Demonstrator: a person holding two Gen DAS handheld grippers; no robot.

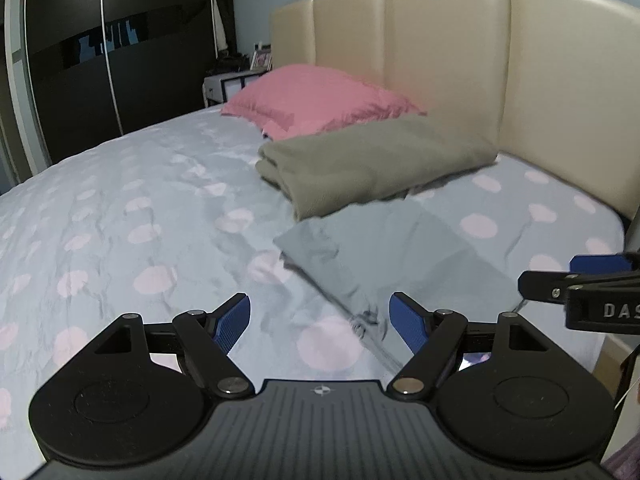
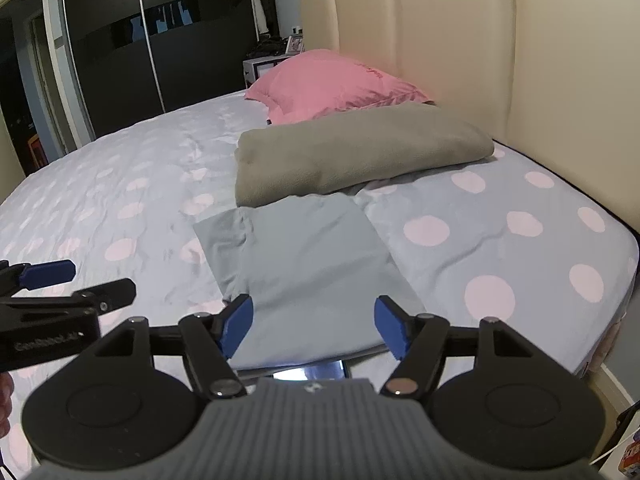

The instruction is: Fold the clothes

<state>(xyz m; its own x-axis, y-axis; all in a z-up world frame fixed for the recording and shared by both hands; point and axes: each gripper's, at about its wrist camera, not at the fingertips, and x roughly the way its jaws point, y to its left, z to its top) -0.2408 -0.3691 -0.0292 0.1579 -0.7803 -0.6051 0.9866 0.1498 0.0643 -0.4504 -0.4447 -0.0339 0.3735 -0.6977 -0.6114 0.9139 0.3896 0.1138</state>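
Right wrist view: bed [image 2: 120, 208] under a grey sheet with pale pink dots fills the frame; cream headboard [image 2: 460, 40] behind; dark wardrobe [image 2: 160, 40] at far left
Pillow: pink pillow [image 2: 332, 84] against the headboard; olive folded blanket [image 2: 352, 156] just in front of it, overlapping its near edge
Garment: grey-blue garment [image 2: 304, 260] lies flat as a neat rectangle on the bed, far edge touching the blanket, near edge running under the right gripper
Right gripper: right gripper [image 2: 314, 326] hangs over the garment's near part; fingers spread wide, holding nothing
Left gripper: left gripper [image 1: 320, 322] over the sheet at the garment's left edge; fingers likewise spread and empty
Step in hand: judged, the scene fits either a half-folded piece awaiting another fold or a finished fold just let go; the frames do not settle which
Next move: any further fold would call for both grippers to close on the near corners
Left wrist view only: a puckered seam along the garment's left edge; blur hides finer detail
Right wrist view only: the garment's whole outline and its square far corners
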